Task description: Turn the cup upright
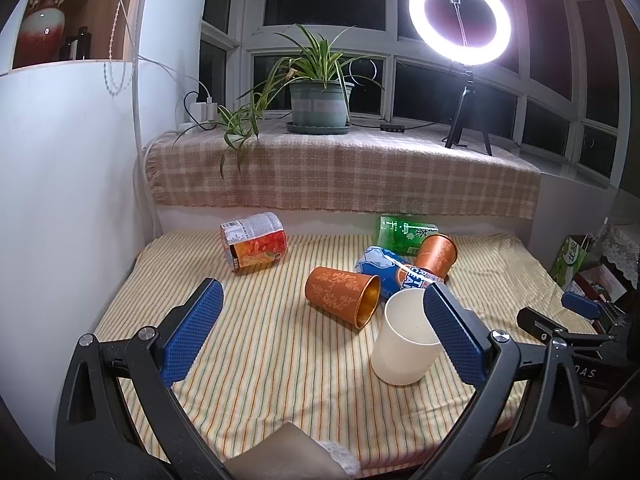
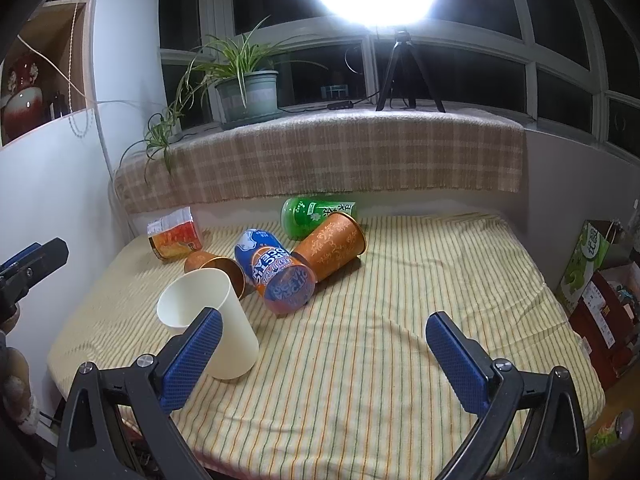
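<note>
A cream cup (image 1: 404,344) stands upright on the striped cloth, mouth up; it also shows in the right wrist view (image 2: 218,320). Two orange patterned cups lie on their sides: one (image 1: 342,294) just left of the cream cup, one (image 1: 436,254) farther back, also seen in the right wrist view (image 2: 330,246). My left gripper (image 1: 322,332) is open and empty, its right finger in front of the cream cup's rim. My right gripper (image 2: 324,354) is open and empty, its left finger in front of the cream cup.
A blue-orange cup (image 2: 276,272), a green cup (image 2: 316,214) and a red-orange cup (image 1: 254,246) lie on their sides on the striped table (image 2: 400,300). A checked ledge (image 1: 340,172) with a potted plant (image 1: 320,100) and ring light (image 1: 460,20) stands behind. Boxes (image 2: 600,280) sit right.
</note>
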